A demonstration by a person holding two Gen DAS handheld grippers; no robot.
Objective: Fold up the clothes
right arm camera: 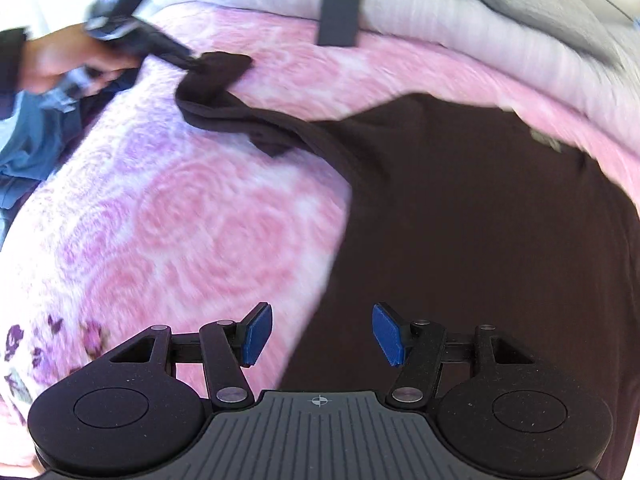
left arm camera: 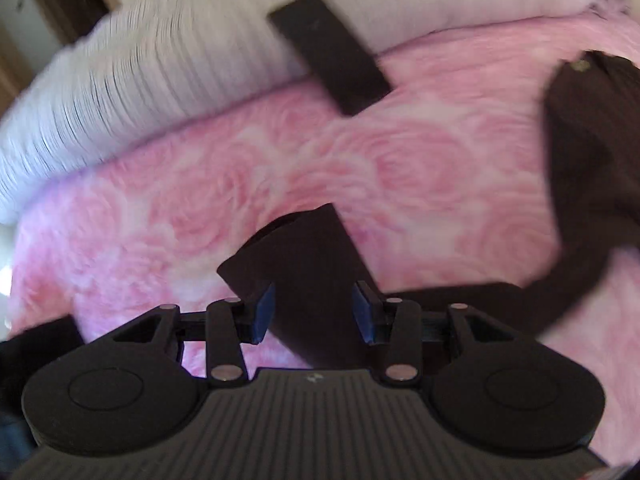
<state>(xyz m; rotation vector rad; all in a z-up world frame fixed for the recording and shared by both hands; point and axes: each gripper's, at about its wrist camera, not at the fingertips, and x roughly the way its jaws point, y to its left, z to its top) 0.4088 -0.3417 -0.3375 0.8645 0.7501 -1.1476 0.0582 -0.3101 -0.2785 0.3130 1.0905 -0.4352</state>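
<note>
Gripping a sleeve of the dark brown shirt between its blue pads, my left gripper holds it up off the pink blanket. My right gripper hovers with jaws wide, empty, above the shirt's body, which lies spread toward the blanket's right edge. A black remote rests at the far edge.

pink rose bed and its load

a bed covered by a fluffy pink rose-patterned blanket carries everything. a dark brown ribbed garment lies spread on it ahead and right of the right claw. a flat black rectangular object rests far ahead, at the edge of the white ribbed bedding.
</note>
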